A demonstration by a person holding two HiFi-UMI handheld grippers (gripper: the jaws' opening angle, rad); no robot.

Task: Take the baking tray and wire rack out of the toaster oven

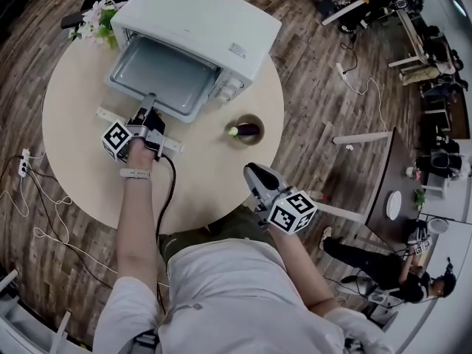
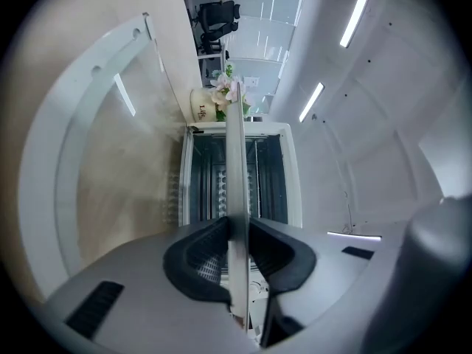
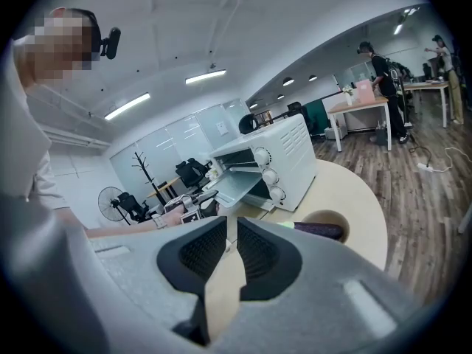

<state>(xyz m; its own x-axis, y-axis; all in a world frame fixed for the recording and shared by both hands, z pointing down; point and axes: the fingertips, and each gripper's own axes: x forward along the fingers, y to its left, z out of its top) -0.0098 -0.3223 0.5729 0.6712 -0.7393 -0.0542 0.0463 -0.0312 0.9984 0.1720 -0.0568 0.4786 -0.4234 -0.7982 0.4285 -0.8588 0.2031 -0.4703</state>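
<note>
Beneath both my claws spreads the round, pale wooden table point(image 1: 214, 175). Straight ahead of my left claw point(image 1: 150, 100) stands the white toaster oven point(image 1: 199, 21), its glass door point(image 2: 96, 161) dropped open under that claw. The baking tray point(image 1: 166, 72) is a shallow, dull grey metal sheet with a raised rim. It sticks partway out of the oven mouth towards me, and its far part is inside the cavity. My left claw points level and is clamped on the near rim of the tray. Its own camera sees the tray edge-on as a thin pale strip with a dark pad pressed flat to each side. I cannot pick out the wire rack in the dark cavity behind it.

My right claw point(image 1: 254, 174) hangs over the near edge of the table, well apart from the oven and tilted downward. Its jaws are only a narrow slit apart, with nothing between them. Just beyond it sits a small wooden bowl point(image 1: 247, 118) holding a purple eggplant point(image 1: 245, 130). Far off past the left claw, beside the oven, is a bunch of flowers point(image 1: 99, 17).
</note>
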